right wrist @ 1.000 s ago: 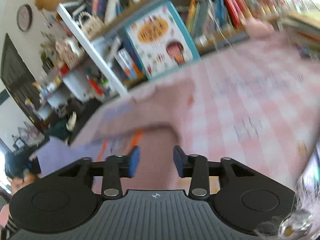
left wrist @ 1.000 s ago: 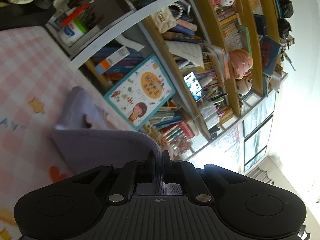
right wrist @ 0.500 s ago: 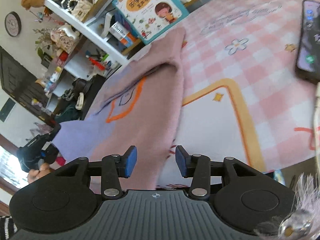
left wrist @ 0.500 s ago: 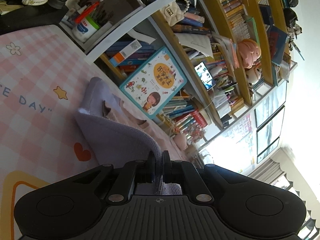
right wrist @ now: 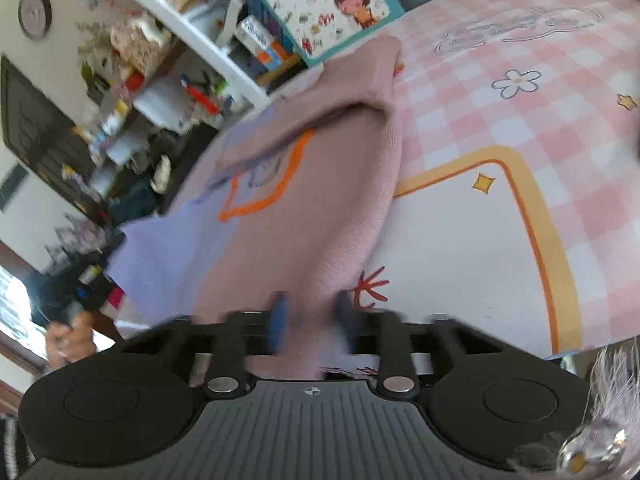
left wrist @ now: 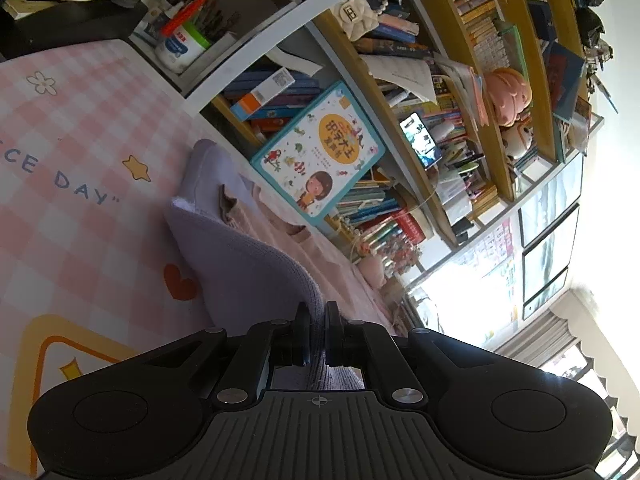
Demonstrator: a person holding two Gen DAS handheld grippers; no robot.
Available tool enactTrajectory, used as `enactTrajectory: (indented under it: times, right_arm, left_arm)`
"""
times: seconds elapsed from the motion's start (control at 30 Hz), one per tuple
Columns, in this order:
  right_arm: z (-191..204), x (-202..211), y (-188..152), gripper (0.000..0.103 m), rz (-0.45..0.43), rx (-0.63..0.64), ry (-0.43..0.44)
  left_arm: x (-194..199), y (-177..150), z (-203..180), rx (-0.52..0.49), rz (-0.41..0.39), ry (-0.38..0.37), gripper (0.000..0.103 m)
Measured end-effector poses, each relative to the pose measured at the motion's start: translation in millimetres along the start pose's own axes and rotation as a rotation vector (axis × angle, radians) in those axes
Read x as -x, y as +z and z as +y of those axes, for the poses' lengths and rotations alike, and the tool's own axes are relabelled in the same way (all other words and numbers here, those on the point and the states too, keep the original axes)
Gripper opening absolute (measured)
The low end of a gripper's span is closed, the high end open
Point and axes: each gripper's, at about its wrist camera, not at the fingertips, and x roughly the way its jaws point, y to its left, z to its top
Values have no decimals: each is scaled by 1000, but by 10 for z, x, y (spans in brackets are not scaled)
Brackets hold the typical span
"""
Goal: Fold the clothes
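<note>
A knit sweater (right wrist: 304, 208), pink with a lavender panel and an orange outline, lies spread on the pink checked mat (right wrist: 460, 240). My right gripper (right wrist: 312, 316) is at its near pink edge. Its blurred blue fingers are closing, and the pink knit fills the gap between them. In the left wrist view my left gripper (left wrist: 316, 332) is shut on the lavender corner of the sweater (left wrist: 240, 248), which rises off the mat (left wrist: 80, 220) into the jaws. A sleeve lies folded across the sweater's far part.
A colourful picture book (left wrist: 320, 148) leans against crowded bookshelves (left wrist: 440, 80) behind the mat, also visible as the book (right wrist: 324, 4) in the right view. A person's hand (right wrist: 68, 340) shows at the lower left beyond the mat's edge.
My right gripper has come down onto the sweater's near pink edge and its fingers have drawn in around the fabric. The left gripper has shifted a little, still gripping the lavender corner.
</note>
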Motion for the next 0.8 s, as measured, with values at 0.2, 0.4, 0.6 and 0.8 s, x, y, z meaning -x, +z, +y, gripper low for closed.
enactTrajectory:
  times: [0.2, 0.4, 0.6, 0.8]
  right_arm:
    - [-79, 139, -8, 8, -60, -34, 166]
    - [-204, 327, 182, 8, -306, -156, 407]
    - [-158, 161, 764, 8, -456, -172, 458]
    - [-238, -164, 1331, 8, -516, -260, 409]
  left_arm:
    - [129, -44, -30, -9, 2, 21, 5]
    - [130, 28, -30, 36, -45, -83, 5]
    - [-161, 365, -101, 27, -102, -141, 5]
    - [-552, 799, -45, 38, -160, -121, 5]
